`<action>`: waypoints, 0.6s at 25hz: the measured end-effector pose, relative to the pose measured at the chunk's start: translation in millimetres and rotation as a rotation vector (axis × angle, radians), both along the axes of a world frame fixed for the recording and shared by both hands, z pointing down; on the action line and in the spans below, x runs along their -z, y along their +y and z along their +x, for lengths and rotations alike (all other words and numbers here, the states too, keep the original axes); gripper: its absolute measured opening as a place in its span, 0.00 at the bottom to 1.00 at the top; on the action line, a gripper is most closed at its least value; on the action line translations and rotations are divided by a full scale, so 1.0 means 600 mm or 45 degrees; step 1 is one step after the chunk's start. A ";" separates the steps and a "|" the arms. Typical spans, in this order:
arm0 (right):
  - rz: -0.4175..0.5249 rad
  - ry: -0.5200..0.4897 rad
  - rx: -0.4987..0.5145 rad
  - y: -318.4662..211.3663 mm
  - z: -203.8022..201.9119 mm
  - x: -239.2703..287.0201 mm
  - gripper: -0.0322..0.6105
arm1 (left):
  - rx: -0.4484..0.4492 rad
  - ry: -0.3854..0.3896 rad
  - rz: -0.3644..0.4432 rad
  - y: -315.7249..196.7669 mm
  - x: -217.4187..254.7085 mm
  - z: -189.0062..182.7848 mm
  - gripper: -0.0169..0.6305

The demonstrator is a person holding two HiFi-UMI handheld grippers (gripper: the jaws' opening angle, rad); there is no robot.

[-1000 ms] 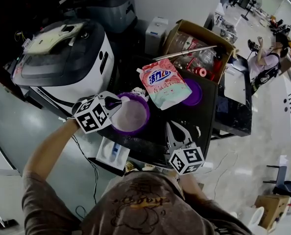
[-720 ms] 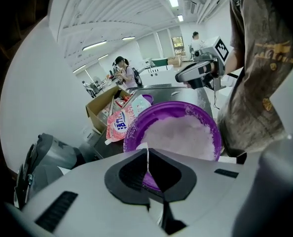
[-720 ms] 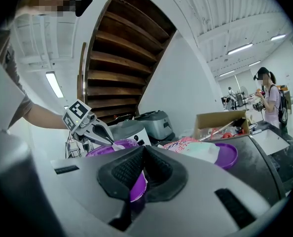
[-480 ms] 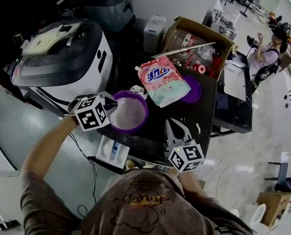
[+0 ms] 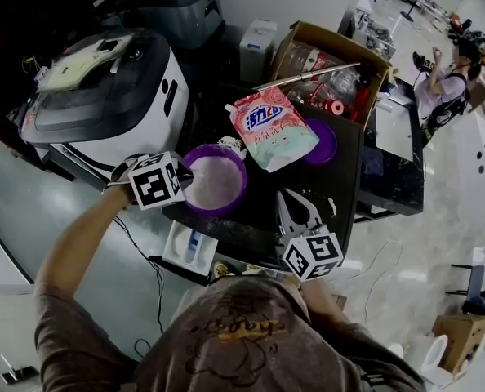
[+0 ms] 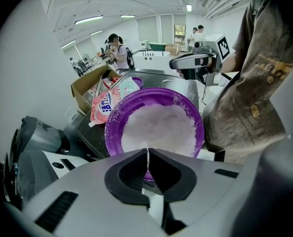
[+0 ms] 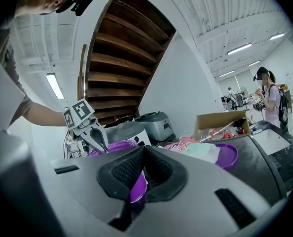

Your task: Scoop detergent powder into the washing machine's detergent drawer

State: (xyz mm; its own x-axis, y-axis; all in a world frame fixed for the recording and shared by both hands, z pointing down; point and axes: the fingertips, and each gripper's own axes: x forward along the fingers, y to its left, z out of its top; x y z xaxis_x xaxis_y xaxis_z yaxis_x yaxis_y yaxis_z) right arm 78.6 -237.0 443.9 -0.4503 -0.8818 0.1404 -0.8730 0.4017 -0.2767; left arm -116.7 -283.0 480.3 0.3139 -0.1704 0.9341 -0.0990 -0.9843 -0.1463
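While the head view placed the left tongs (image 5: 184, 173) at the left rim of the purple bowl (image 5: 227, 150), only the left gripper view showed how they stood. They were pressed together on a thin white strip (image 6: 147, 157), whose far end was too small to make out. That same view looked straight across the bowl at the white detergent powder (image 6: 159, 127) filling it, with grains clinging to the inner wall. The bowl sat on the dark bench (image 5: 340, 182), with a pink detergent bag (image 5: 271, 127) lying just beside it and a flat purple lid (image 5: 326, 141) partly covered by the bag. Only from above could a white drawer (image 5: 189, 250) with a blue insert be seen, lying off the bench's near edge close to the person's left forearm, and the washing machine (image 5: 104, 96) stood to the left. The right tongs (image 5: 291, 205) hung over the bench to the right of the bowl, not touching it. Their own view showed them a little apart, with purple in the slit, apparently the bowl beyond, and nothing gripped. That view alone caught the underside of a wooden staircase (image 7: 122, 58) overhead. An open cardboard box (image 5: 324, 43) of clutter stood behind the bag.
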 end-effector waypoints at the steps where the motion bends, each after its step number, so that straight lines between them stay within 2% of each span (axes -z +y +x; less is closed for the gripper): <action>1: 0.000 -0.001 -0.001 0.001 0.001 0.000 0.05 | 0.004 -0.010 -0.019 0.003 -0.001 0.000 0.06; 8: 0.000 -0.006 -0.016 0.006 0.011 0.000 0.05 | 0.051 -0.074 -0.173 0.026 -0.009 -0.001 0.06; 15: 0.000 -0.007 -0.027 0.009 0.017 -0.001 0.05 | 0.099 -0.062 -0.291 0.044 -0.013 0.003 0.06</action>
